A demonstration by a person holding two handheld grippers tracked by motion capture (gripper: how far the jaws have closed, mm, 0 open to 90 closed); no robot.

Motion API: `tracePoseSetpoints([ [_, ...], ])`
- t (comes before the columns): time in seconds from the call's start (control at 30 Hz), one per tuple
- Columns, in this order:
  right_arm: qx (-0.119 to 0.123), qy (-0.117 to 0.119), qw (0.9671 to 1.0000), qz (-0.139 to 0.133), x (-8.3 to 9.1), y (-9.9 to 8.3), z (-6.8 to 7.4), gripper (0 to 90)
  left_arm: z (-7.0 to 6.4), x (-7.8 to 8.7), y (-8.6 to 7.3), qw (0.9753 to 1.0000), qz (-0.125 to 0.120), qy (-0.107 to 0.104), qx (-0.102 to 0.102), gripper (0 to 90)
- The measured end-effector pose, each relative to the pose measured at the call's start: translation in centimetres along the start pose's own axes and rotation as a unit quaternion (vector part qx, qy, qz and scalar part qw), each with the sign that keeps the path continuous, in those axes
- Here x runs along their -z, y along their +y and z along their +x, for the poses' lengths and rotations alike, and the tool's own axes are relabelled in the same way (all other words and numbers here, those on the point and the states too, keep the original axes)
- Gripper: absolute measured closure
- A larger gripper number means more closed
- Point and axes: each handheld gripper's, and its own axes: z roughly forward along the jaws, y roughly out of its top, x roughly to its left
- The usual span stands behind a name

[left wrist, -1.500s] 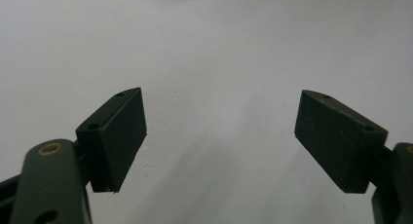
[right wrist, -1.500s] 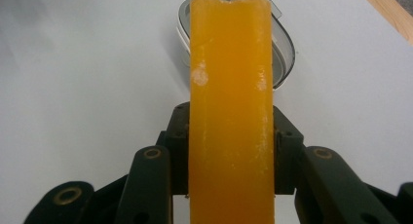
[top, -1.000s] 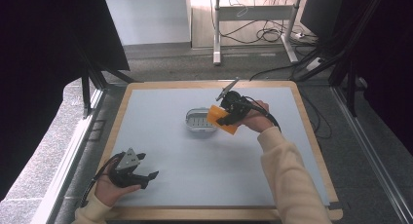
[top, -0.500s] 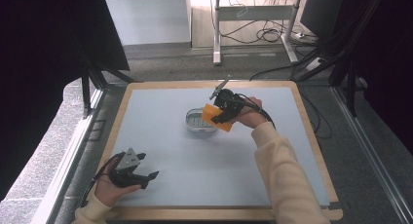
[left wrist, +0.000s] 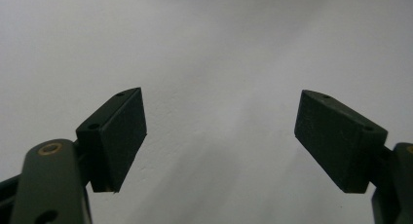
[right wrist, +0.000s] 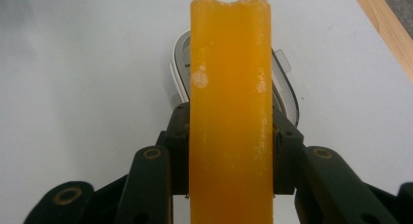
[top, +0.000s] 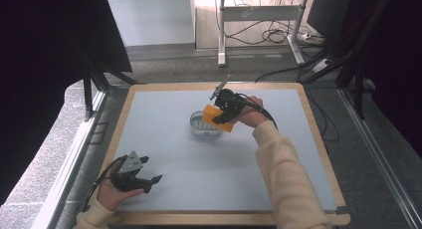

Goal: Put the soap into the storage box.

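An orange sponge (top: 219, 118) is clamped between the jaws of my right gripper (top: 222, 115), held just over the right side of a small metal tin (top: 201, 123) in the middle of the table. In the right gripper view the sponge (right wrist: 230, 112) stands edge-on between the jaws, and the tin (right wrist: 287, 95) lies behind it. My left gripper (top: 152, 183) rests near the table's front left corner, open. In the left gripper view its jaws stand wide apart (left wrist: 220, 136) over bare table.
The grey table top (top: 164, 139) has a wooden rim (top: 224, 218). Black frame legs (top: 92, 84) stand off its left side, and cables (top: 278, 37) lie on the floor beyond the far edge.
My right gripper has shifted slightly left and away with the sponge, now over the tin's right side. The left gripper has stayed put.
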Motion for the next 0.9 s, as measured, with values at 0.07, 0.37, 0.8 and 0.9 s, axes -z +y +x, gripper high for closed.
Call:
tracePoseSetpoints([
  [0.07,0.009,0.004,1.0,-0.003,-0.2,0.3,-0.1,61.4,0.0,0.0,0.0,1.0,0.0,0.0,-0.001,19.3],
  [0.37,0.021,0.007,0.9997,-0.003,-0.8,1.2,-0.5,61.4,0.0,0.0,0.1,1.0,-0.002,0.0,-0.001,19.3],
  [0.8,0.035,0.015,0.9993,-0.004,-2.1,1.9,-1.4,61.4,0.3,-0.1,0.0,1.0,-0.001,0.0,0.0,19.3],
  [0.9,0.042,0.017,0.9989,0.01,-2.8,2.1,-1.6,61.3,0.3,-0.1,-0.1,1.0,-0.003,0.0,0.002,19.3],
])
